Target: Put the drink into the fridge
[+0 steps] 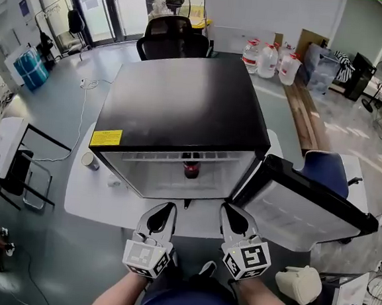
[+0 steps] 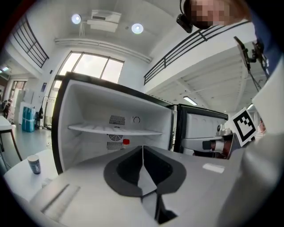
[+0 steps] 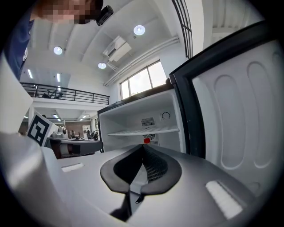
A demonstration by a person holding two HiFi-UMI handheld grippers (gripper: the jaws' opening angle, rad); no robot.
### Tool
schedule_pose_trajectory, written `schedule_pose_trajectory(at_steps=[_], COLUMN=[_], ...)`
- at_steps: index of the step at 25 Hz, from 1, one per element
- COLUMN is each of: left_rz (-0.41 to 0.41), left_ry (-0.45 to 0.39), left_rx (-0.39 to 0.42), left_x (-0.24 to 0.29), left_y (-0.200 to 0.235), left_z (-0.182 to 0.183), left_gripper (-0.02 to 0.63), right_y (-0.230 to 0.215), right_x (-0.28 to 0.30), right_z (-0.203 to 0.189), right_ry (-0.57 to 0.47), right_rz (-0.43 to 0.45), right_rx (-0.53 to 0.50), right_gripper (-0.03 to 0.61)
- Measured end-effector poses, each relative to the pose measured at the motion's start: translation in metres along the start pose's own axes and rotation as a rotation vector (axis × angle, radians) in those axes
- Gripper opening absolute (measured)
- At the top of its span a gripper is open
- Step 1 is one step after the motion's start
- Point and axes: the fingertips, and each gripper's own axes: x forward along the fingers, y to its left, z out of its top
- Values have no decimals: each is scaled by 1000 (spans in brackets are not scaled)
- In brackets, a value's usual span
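A small black fridge (image 1: 182, 101) stands on a white table (image 1: 83, 202) with its door (image 1: 302, 208) swung open to the right. Inside, on the fridge floor, stands the drink (image 1: 191, 169), a dark bottle with a red cap. Only its red cap (image 2: 126, 142) shows in the left gripper view, and likewise the cap (image 3: 146, 141) in the right gripper view. My left gripper (image 1: 163, 210) and right gripper (image 1: 228, 211) hang side by side just in front of the opening, apart from the bottle. Both are shut with nothing between the jaws, as the left gripper (image 2: 142, 149) and right gripper (image 3: 143, 147) show close up.
A paper cup (image 1: 90, 161) sits on the table left of the fridge. The open door blocks the right side. A black office chair (image 1: 173, 37) stands behind the fridge, water jugs (image 1: 269, 59) at the back right, a blue-seated chair (image 1: 327, 170) at right.
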Motion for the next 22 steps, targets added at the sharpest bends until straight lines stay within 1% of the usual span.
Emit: schedule_pose_trajectory(at_steps=[2,6,10,15,18,22], left_rz=[9,3,-16,-47,-51,-68], left_ry=[-12,-35,-78,-100,-102,-102], left_rx=[9,-5,0,-5,8,14], left_x=[-3,-7,-5,-2,-2,0], left_y=[4,9,13,11,13,16], left_z=[6,18,36,43,46,48], left_gripper=[12,12,12,14,14,14], right_y=[3,13,25,30,31,30], right_x=[1,0,2,1,-1,-2], right_z=[4,20,44,58,62,63], right_ry=[-6,-38,-77,-119,-124,-141], right_rz=[-3,7,26,-8,-27,-46], right_rx=[-10,-31,-93,-157,-166,-150], right_gripper=[6,6,6,6,6,6])
